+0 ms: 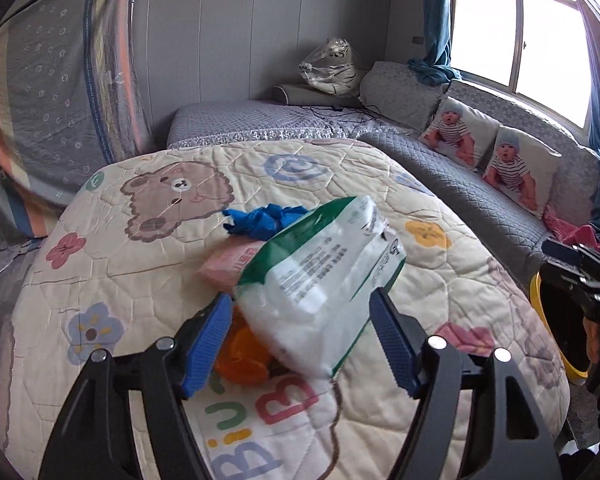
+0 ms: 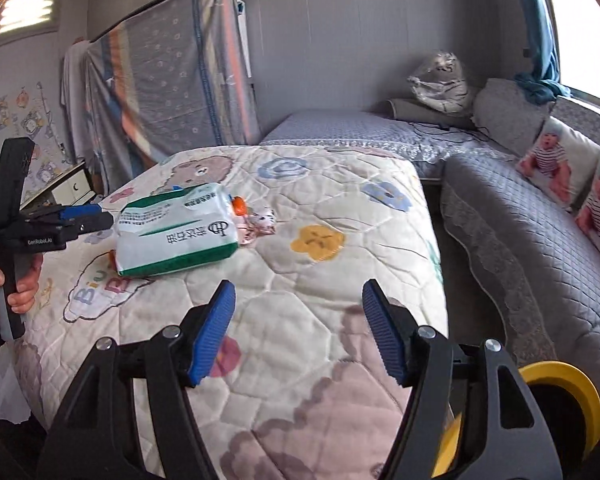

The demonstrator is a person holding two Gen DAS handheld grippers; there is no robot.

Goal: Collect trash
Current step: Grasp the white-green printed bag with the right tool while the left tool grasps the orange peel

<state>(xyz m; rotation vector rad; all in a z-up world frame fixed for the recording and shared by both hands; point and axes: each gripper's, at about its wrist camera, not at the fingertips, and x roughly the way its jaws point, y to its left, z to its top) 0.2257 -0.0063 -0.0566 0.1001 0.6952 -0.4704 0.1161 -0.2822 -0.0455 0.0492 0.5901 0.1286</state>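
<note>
A white and green plastic pack (image 1: 320,280) (image 2: 176,236) lies on the cartoon quilt (image 1: 112,280) (image 2: 300,332) that covers the table. Around the pack lie a crumpled blue glove (image 1: 264,220), a pink packet (image 1: 224,266), an orange wrapper (image 1: 240,356) (image 2: 239,205) and a small crumpled wrapper (image 2: 262,220). My left gripper (image 1: 300,296) (image 2: 102,216) is open, its blue pads on either side of the pack's near end without squeezing it. My right gripper (image 2: 299,288) hangs open over bare quilt to the right of the pack, with nothing between its fingers.
A yellow-rimmed bin (image 2: 560,392) (image 1: 538,312) stands on the floor at the quilt's right edge. A grey sofa (image 2: 540,240) with baby-print cushions runs along the right, and a bed (image 1: 260,120) lies behind. A cloth-covered cabinet (image 2: 172,80) stands at the back left.
</note>
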